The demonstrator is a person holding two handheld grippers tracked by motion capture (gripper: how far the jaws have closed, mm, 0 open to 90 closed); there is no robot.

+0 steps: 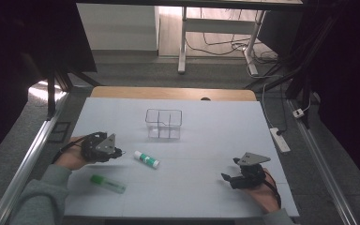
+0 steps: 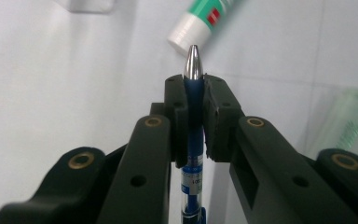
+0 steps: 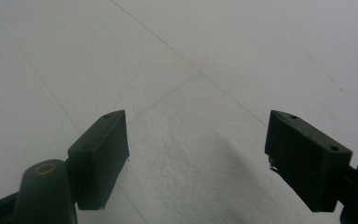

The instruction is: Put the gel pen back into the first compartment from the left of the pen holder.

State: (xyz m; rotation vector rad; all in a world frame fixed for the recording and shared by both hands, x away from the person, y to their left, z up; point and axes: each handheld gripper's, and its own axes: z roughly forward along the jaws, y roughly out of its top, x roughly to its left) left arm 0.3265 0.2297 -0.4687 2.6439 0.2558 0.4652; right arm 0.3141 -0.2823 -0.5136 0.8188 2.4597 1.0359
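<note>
Pen secured for transfer: my left gripper [image 2: 194,100] clamps the blue ballpoint pen with a silver tip [image 2: 193,116], tip forward.
My right gripper [image 3: 198,158] rests wide open, holding nothing; the clear plastic divided organizer [image 1: 163,124] stands ahead, a likely destination.

a blue pen [image 2: 193,135] with a silver tip stands clamped lengthwise between the left claw's [image 2: 194,93] pads

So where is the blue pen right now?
The blue pen is clamped between the left gripper's fingers, tip toward the glue stick.
</note>
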